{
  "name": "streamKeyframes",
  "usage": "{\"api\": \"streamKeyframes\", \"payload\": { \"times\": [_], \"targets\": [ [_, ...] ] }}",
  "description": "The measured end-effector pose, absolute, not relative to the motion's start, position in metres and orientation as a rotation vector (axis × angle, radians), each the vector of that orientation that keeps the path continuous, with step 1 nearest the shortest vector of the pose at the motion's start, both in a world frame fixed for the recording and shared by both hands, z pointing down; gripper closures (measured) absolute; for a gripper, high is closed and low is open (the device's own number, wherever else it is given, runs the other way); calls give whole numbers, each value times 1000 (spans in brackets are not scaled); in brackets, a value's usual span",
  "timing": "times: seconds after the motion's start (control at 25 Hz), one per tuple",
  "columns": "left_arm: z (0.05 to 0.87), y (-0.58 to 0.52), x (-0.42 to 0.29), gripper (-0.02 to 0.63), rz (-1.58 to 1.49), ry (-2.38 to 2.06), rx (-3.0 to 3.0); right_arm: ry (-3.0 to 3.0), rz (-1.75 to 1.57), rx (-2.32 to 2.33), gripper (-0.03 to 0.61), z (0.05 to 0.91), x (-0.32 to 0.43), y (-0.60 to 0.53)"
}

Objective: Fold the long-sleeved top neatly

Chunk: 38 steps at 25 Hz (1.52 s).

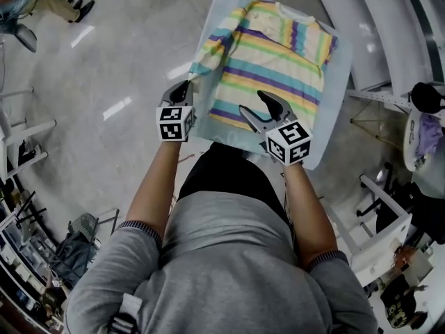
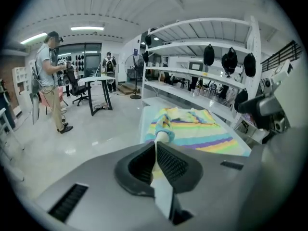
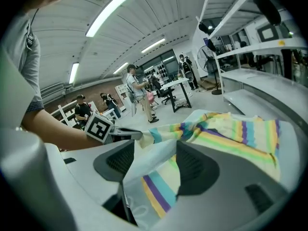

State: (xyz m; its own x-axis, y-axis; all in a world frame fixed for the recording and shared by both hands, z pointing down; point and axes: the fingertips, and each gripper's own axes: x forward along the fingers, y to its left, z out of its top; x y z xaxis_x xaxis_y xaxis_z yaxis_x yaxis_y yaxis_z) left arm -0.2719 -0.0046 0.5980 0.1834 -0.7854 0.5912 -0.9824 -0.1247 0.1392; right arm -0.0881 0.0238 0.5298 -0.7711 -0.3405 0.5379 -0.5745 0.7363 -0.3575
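A long-sleeved top (image 1: 271,54) with pastel yellow, teal and purple stripes lies flat on a pale blue table cover (image 1: 336,117). Its left sleeve (image 1: 217,46) is folded in over the body. My left gripper (image 1: 186,86) is at the table's left edge, shut on the sleeve's white cuff (image 2: 163,136), which hangs lifted between the pads. In the left gripper view the top (image 2: 202,131) stretches away beyond the left gripper (image 2: 156,148). My right gripper (image 1: 265,110) hovers over the hem, open. In the right gripper view the hem (image 3: 159,186) and a fold of cloth lie between the right gripper's (image 3: 154,162) spread jaws.
White shelving racks (image 1: 379,33) run along the table's right side, with dark headsets hanging on them (image 2: 230,59). White stools (image 1: 375,235) stand at the right and bags (image 1: 73,245) lie at the lower left. A person (image 2: 48,81) stands by a desk (image 2: 98,88) across the glossy floor.
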Motion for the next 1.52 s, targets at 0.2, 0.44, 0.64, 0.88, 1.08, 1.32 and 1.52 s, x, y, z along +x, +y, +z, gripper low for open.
{"api": "streamKeyframes", "payload": {
  "times": [0.2, 0.44, 0.64, 0.88, 1.08, 1.32, 1.52],
  "targets": [
    [540, -30, -301, 588, 413, -1723, 1956, -2512, 703, 696, 287, 516, -89, 14],
    [490, -73, -320, 588, 381, -1765, 1991, -2530, 681, 722, 285, 493, -84, -11],
    [465, -106, -331, 588, 343, -1766, 1991, -2538, 654, 739, 284, 476, -76, -39],
    [446, -139, -340, 588, 332, -1734, 1992, -2526, 642, 774, 284, 463, -67, -74],
    [447, -158, -333, 588, 376, -1700, 2005, -2515, 621, 825, 282, 455, -58, -103],
    [447, -172, -316, 588, 402, -1684, 2026, -2530, 597, 844, 281, 450, -46, -131],
    [436, -188, -299, 589, 426, -1703, 2020, -2554, 573, 823, 281, 448, -33, -151]
  ]
}}
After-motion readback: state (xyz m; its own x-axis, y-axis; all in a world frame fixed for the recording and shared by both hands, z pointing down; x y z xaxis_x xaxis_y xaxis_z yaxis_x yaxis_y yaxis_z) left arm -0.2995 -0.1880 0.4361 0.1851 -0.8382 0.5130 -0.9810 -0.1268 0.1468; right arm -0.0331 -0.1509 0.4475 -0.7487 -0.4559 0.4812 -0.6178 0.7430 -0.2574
